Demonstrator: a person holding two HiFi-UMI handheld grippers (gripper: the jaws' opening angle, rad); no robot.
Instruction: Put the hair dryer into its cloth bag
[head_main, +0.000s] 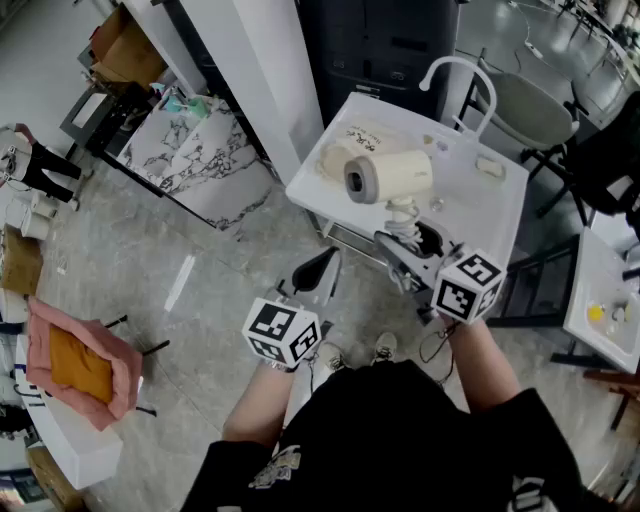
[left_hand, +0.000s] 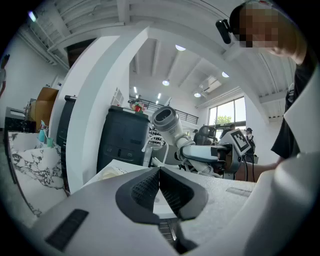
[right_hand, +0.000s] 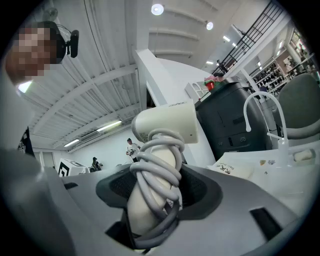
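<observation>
The right gripper (right_hand: 157, 189) pinches the cord-wrapped handle of the hair dryer (head_main: 388, 176) above the white table (head_main: 490, 215), the left gripper (left_hand: 160, 187) pressed shut on nothing (the flat cloth bag (head_main: 352, 138) lies there unheld): pads on loose coils may slip, and the cord could snag the bag's mouth.

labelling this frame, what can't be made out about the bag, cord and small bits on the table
- Opening of the cloth bag: head view, the hair dryer covers most of the bag.
- Print on the bag: head and right gripper views, too small to read.
- Plug of the cord: right gripper view, its end drops out of sight between the right gripper's jaws.
- The small bits on the table: head view, too small to name.
</observation>
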